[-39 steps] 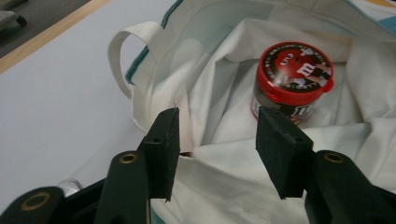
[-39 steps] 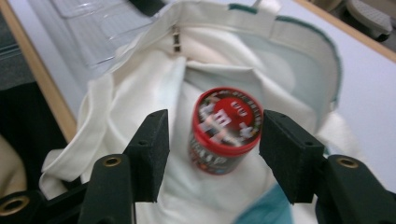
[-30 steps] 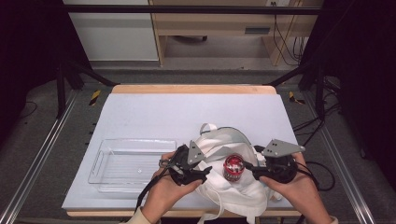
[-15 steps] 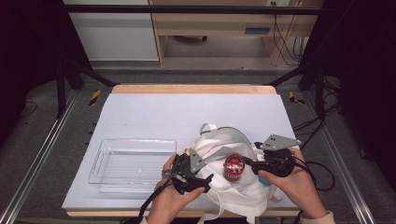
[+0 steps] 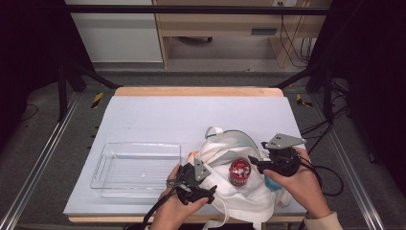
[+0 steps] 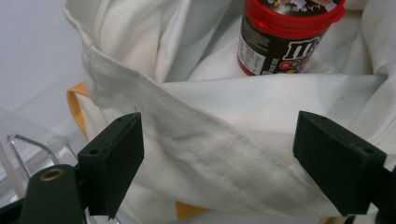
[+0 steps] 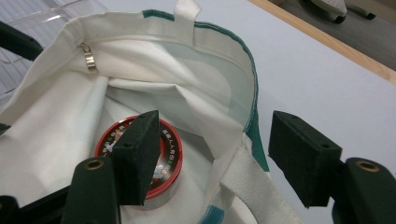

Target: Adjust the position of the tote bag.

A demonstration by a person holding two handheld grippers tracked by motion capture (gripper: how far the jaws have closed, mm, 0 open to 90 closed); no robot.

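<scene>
White canvas bag (image 5: 239, 191) lies on the desk (image 5: 191, 115), red-lidded candy jar (image 5: 239, 171) upright in its mouth. Left gripper (image 5: 198, 191) has just been opening, jaws wide over the hem, nothing pinched. Right gripper (image 5: 256, 164) gapes around the rim, unclamped. Clear tray (image 5: 139, 149) awaits; jar not out yet.

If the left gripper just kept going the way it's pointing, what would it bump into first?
Most likely the white cloth bag: its folded edge lies right across the gap between the open jaws of the left gripper. The red-lidded candy jar stands farther on, inside the bag.
</scene>
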